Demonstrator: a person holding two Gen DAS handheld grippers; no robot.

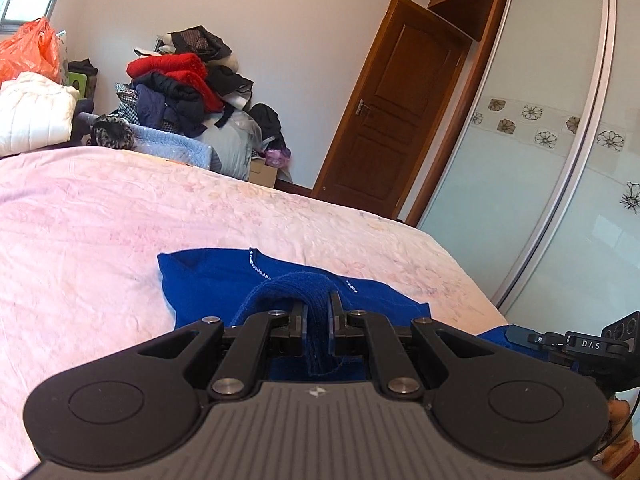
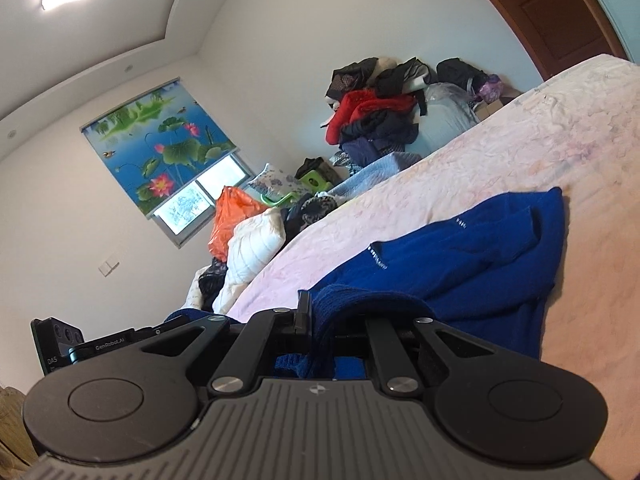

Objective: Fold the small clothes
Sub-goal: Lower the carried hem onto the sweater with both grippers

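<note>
- Left tongs [image 1: 318, 312]: clenched on a ribbed edge of the blue knit garment [image 1: 224, 276]; a band of the fabric rises in an arch between the two fingers at the lower centre of the left wrist view.
- Right tongs [image 2: 320, 316]: clenched on another portion of the same blue knit garment [image 2: 460, 256]; the fabric bunches over the right finger and hides it, while the left finger [image 2: 304, 312] stands clear beside the cloth.
- Garment location: it lies on the pink bedspread [image 1: 100, 220], in the lower centre of the left wrist view and centre right of the right wrist view. The far part rests flat on the bed; the near edge is lifted at both sets of tongs. Small pale stitched marks show on the blue cloth.
- In the left wrist view the right-hand device appears at the lower right edge, beside the garment.
- Background, left wrist view: a heap of clothes [image 1: 180, 88] in red, dark and blue tones at upper left beyond the bed; an orange plastic bag [image 1: 28, 52] and a white quilted item [image 1: 36, 116] at far left; a wooden door [image 1: 400, 108] at upper centre right; a sliding wardrobe door [image 1: 532, 152] with flower decals at right.
- Background, right wrist view: a window blind [image 2: 156, 148] printed with lotus flowers at centre left.
</note>
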